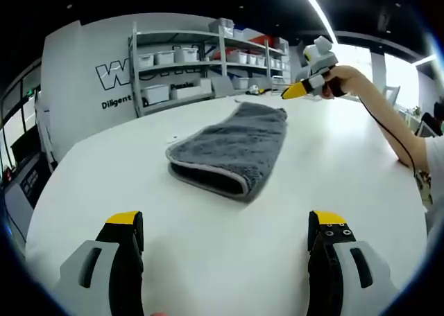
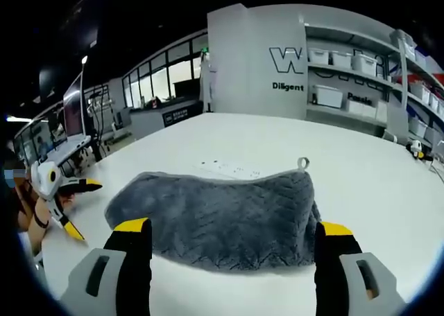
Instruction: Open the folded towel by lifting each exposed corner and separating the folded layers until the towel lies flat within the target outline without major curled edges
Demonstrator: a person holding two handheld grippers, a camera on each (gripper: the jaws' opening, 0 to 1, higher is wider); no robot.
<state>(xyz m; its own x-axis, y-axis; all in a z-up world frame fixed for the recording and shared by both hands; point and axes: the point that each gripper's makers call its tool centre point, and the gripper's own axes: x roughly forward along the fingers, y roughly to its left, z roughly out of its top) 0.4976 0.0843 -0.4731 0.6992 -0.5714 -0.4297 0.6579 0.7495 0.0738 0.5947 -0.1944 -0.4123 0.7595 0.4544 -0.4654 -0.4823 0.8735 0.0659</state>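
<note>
A folded grey towel (image 1: pixel 232 153) lies at the centre of the white surface (image 1: pixel 347 170). The left tool (image 1: pixel 225 229) hangs open at the bottom of its frame, short of the towel. The right tool (image 2: pixel 232 236), jaws apart and empty, hovers at the towel's near edge.

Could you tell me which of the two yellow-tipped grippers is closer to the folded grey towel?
The right gripper: its jaws frame the folded grey towel, while the left gripper sits back across bare white table.
</note>
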